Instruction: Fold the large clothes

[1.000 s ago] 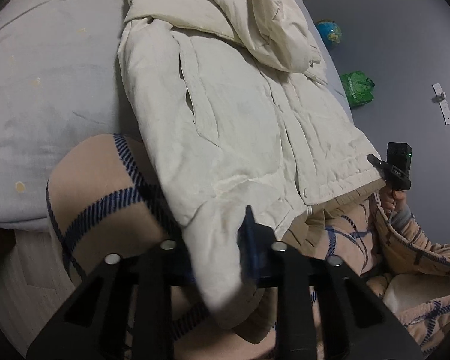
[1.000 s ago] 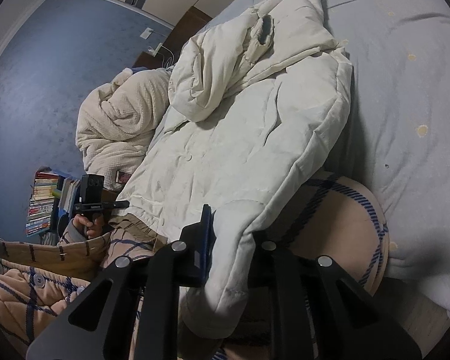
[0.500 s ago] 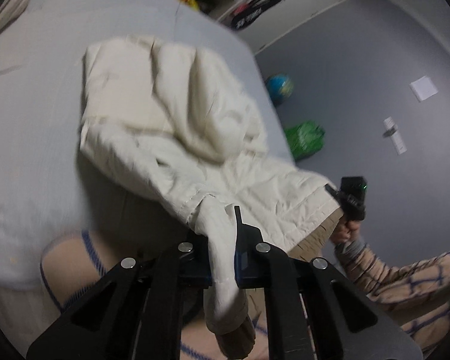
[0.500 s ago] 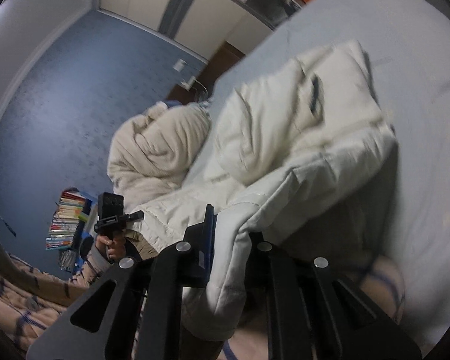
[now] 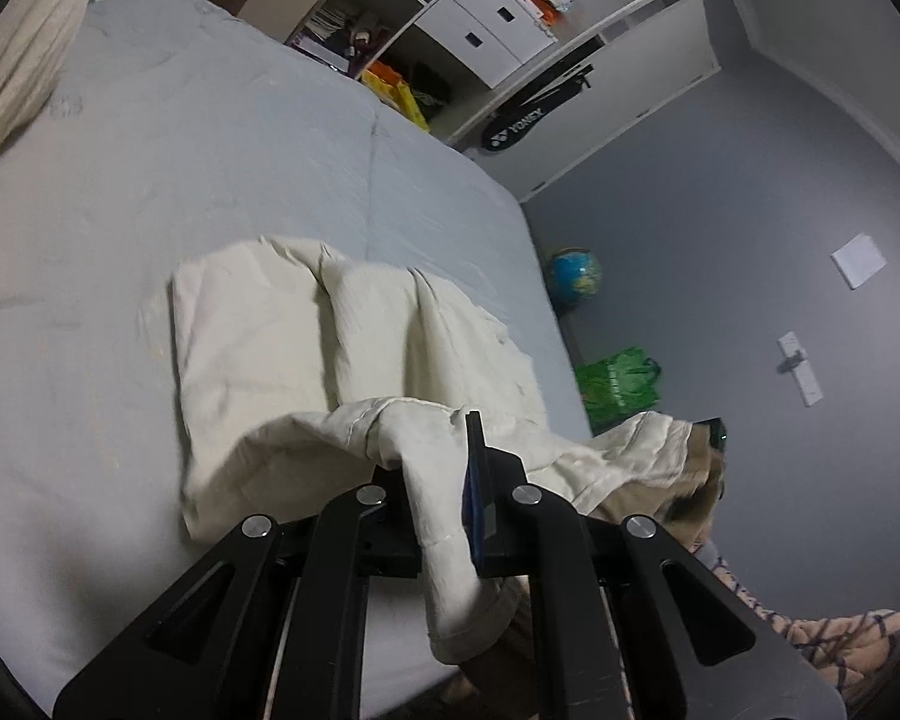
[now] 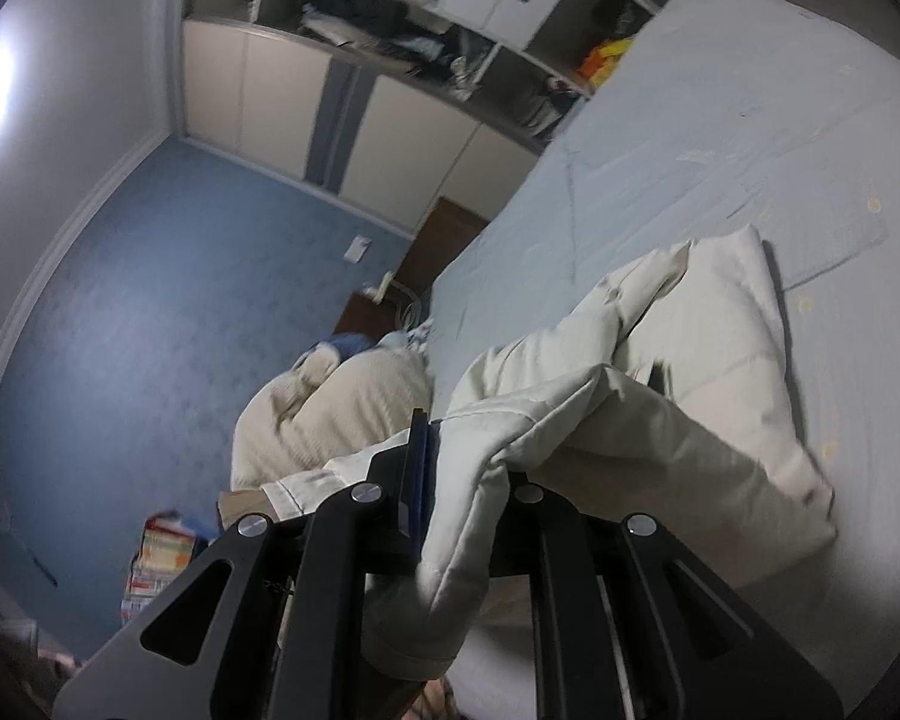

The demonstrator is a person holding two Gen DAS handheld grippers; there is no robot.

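Note:
A cream padded jacket (image 5: 330,348) lies on the light grey bed (image 5: 150,180), its near hem lifted and folded up over the rest. My left gripper (image 5: 435,480) is shut on the jacket's hem corner, which hangs down between the fingers. In the right wrist view the jacket (image 6: 708,360) shows doubled over itself, and my right gripper (image 6: 462,468) is shut on the other hem corner. Both grippers hold the hem above the bed, over the jacket's lower half. The other gripper's hand shows at the left wrist view's right edge (image 5: 714,438).
A cream quilt bundle (image 6: 342,414) sits at the bed's left side. A globe (image 5: 573,276) and green bag (image 5: 618,378) are on the floor by the wall. Wardrobe shelves (image 5: 480,42) stand beyond the bed. Books (image 6: 162,552) are stacked on the floor.
Both grippers have lifted the jacket's hem and carried it up and forward over the jacket. The views now look across the bed toward the wardrobe; the plaid legs are out of view.

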